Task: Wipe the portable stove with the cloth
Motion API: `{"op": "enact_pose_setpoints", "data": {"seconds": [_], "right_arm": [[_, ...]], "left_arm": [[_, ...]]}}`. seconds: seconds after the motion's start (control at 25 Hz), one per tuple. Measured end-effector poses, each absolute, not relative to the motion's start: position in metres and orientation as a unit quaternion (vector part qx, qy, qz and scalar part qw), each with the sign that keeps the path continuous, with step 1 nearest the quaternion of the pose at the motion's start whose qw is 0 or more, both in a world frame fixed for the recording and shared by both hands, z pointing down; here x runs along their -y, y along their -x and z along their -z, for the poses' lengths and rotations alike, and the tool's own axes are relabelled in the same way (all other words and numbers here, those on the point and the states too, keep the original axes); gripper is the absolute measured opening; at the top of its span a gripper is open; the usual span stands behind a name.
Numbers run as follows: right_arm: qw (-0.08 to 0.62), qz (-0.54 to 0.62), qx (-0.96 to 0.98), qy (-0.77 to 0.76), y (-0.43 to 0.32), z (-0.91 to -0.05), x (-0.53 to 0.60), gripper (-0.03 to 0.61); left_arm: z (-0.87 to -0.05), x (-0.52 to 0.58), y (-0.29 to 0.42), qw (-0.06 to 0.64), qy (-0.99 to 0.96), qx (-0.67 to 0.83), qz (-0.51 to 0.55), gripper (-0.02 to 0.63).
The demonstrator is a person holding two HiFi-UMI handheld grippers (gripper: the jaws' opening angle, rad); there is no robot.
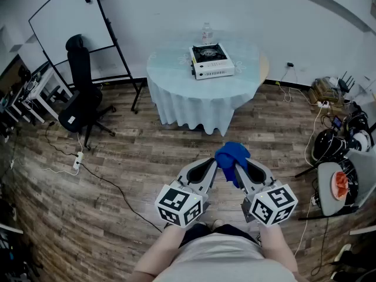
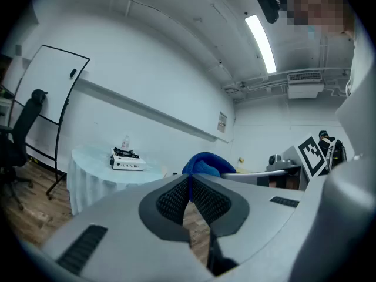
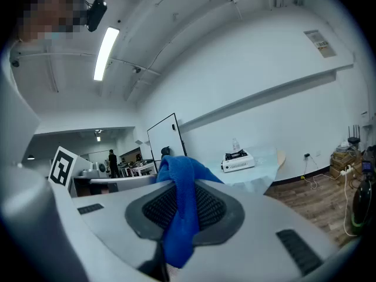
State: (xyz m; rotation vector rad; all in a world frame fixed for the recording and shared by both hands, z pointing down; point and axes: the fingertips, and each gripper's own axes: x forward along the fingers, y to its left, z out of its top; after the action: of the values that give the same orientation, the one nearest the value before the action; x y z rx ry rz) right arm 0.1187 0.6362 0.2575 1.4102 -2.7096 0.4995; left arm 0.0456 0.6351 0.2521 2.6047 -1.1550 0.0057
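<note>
The portable stove (image 1: 212, 60), white with a black burner, sits on a round table with a pale cloth (image 1: 194, 93) across the room; it is small in the left gripper view (image 2: 127, 160) and the right gripper view (image 3: 238, 161). My right gripper (image 1: 237, 164) is shut on a blue cloth (image 1: 232, 155), which hangs down between its pads (image 3: 181, 184). My left gripper (image 1: 215, 162) is held close beside it, its jaws shut tip to tip (image 2: 189, 178) with nothing between them. The blue cloth (image 2: 205, 163) shows just beyond the left jaws. Both grippers are far from the table.
A clear bottle (image 1: 206, 33) stands behind the stove. A black office chair (image 1: 79, 93) and a whiteboard (image 1: 70, 16) are at the left. Cables (image 1: 100, 178) run over the wooden floor. Bags, boxes and wires (image 1: 341, 140) crowd the right side.
</note>
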Motion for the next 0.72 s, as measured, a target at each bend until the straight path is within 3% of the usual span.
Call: {"op": "enact_pose_setpoints", "data": {"seconds": [0.72], "right_arm": [[0.006,-0.162,0.877,-0.453,-0.130,-0.256,-0.618,0.075]], "left_arm": [[-0.251,-0.615,-0.057,0.143,-0.903,0.406,0.002,0.026]]}}
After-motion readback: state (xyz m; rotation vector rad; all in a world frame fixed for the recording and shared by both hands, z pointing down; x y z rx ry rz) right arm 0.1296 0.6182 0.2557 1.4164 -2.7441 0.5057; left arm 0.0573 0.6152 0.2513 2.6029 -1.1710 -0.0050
